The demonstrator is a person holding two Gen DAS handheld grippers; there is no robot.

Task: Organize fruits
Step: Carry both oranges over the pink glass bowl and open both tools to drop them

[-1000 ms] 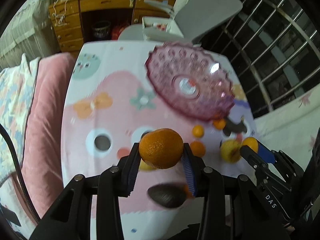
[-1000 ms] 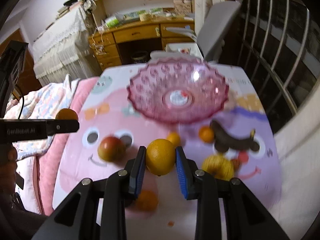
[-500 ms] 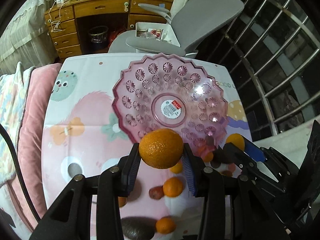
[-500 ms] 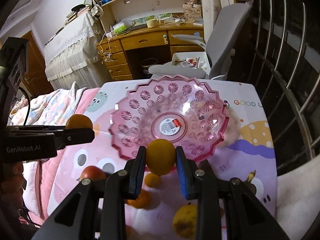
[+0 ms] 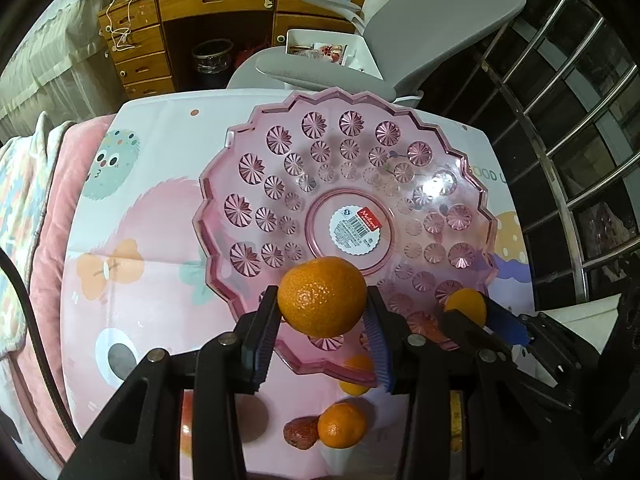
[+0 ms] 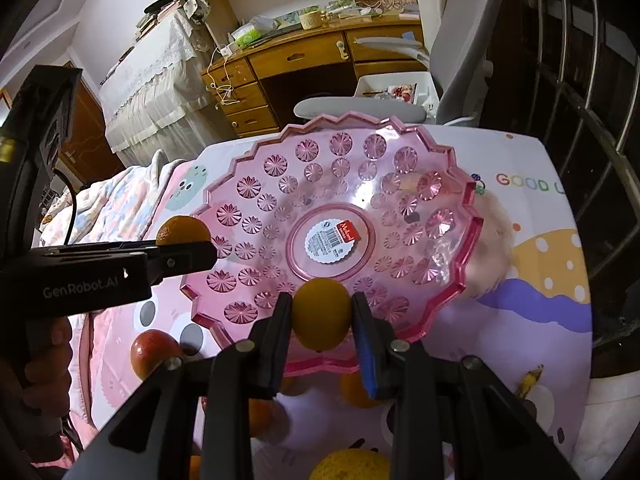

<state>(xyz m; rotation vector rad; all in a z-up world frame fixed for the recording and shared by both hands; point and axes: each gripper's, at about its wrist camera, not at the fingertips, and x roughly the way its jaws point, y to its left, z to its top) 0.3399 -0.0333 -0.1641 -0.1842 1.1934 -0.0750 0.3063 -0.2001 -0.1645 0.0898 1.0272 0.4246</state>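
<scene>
Ahead of both tools, bare pink bowl [image 5: 348, 200] interior, open from above. Below and behind, loose oranges [image 5: 342, 426] and a red apple [image 6: 154, 352] crowding the tablecloth [image 5: 132, 280]. Grey chair [image 5: 400, 32] beyond the bowl.

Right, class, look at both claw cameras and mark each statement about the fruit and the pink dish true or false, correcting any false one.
1. Each claw has an orange fruit between its fingers. True: left claw has an orange, right claw another orange.
2. The pink dish is full of fruit. False: nothing lies in it.
3. A label sits at the dish's centre. True.
4. Every fruit is off the table. False: an apple lies there.
</scene>
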